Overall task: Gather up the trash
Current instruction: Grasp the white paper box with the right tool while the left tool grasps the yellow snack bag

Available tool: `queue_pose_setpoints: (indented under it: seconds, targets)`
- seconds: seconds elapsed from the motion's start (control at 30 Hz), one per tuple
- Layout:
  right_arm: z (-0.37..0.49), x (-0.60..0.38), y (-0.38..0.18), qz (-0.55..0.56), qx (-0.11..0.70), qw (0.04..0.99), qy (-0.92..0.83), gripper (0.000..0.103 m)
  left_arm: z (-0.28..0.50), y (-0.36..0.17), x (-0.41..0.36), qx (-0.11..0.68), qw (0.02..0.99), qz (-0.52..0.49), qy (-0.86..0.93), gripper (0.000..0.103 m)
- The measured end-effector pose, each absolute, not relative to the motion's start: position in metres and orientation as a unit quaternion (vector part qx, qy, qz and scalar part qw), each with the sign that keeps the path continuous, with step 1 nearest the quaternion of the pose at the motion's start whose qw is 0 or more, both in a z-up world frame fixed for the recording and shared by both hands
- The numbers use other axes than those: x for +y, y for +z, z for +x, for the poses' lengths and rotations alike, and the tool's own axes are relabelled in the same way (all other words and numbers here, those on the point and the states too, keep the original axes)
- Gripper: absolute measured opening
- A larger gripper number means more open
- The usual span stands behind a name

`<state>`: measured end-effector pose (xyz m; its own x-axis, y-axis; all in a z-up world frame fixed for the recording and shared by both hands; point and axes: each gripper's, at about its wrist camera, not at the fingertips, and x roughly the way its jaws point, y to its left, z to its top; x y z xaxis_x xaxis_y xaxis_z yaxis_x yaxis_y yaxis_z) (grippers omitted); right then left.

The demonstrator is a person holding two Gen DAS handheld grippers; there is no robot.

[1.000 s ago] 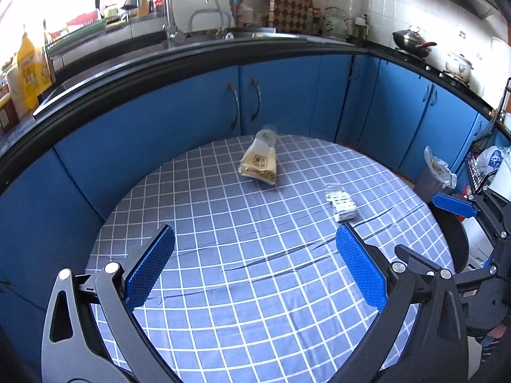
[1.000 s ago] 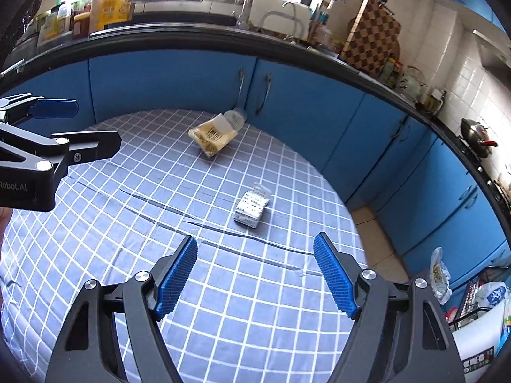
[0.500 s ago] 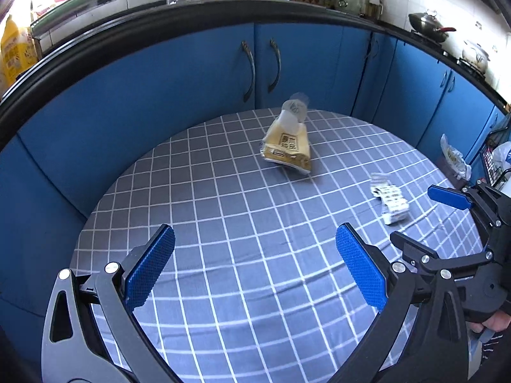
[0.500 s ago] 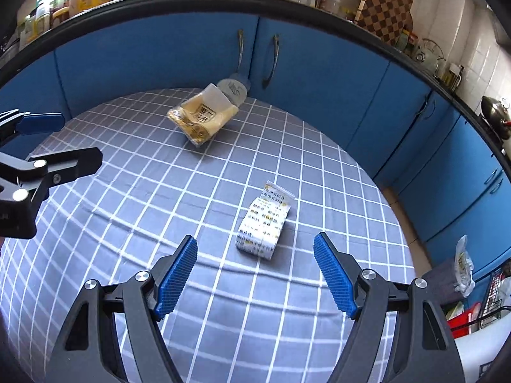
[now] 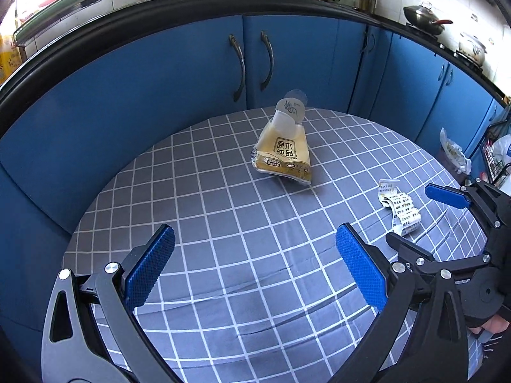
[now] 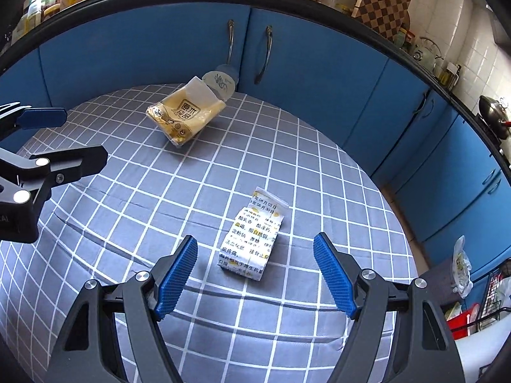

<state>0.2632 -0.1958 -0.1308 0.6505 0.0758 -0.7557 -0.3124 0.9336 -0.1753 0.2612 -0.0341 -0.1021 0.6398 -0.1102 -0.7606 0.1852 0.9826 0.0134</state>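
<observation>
the right claw (image 6: pixel 255 274) hangs wide over the flattened white printed paper box (image 6: pixel 252 242), near right on the grey checked table (image 6: pixel 127 255); closing high could skid it away. left claw (image 5: pixel 252 274) wide, empty.

The right claw (image 6: pixel 255 276) stands wide open low over the checked tablecloth (image 6: pixel 127 239), and the white printed packet (image 6: pixel 252 239) lies just ahead of its two pads, with bare cloth on either side of it. Nothing stands between the pads and the packet. Off to its left, the left claw (image 5: pixel 254 268) is also spread open, over bare cloth; the yellow tissue pack (image 5: pixel 284 156) lies well ahead of it with only clear cloth between. The two claws are near each other, side by side. Beyond the tissue pack, the blue cupboard doors (image 5: pixel 287 60) close off the far edge of the table.
</observation>
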Motion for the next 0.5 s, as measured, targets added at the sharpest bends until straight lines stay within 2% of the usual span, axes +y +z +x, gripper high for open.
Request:
queue_pose_setpoints:
  seconds: [0.07,0.13,0.27,0.33,0.4,0.5]
  targets:
    - [0.263,-0.197,-0.131,-0.147,0.404,0.896,0.109,0.066,0.261,-0.103,-0.035,0.417,0.904,0.046,-0.082,0.099]
    - [0.264,-0.198,-0.133,-0.145,0.409,0.894,0.110,0.053,0.262,-0.103,-0.037,0.417,0.904,0.047,-0.082,0.099]
    - [0.265,-0.202,-0.136,-0.136,0.414,0.893,0.112,0.043,0.262,-0.102,-0.040,0.417,0.904,0.049,-0.083,0.099]
    - [0.264,-0.202,-0.136,-0.135,0.415,0.893,0.114,0.035,0.261,-0.103,-0.041,0.418,0.904,0.049,-0.082,0.099]
    - [0.264,-0.202,-0.137,-0.139,0.415,0.892,0.114,0.030,0.262,-0.103,-0.043,0.418,0.903,0.051,-0.082,0.099]
    - [0.263,-0.202,-0.135,-0.142,0.411,0.893,0.113,0.029,0.263,-0.102,-0.046,0.419,0.903,0.054,-0.082,0.099]
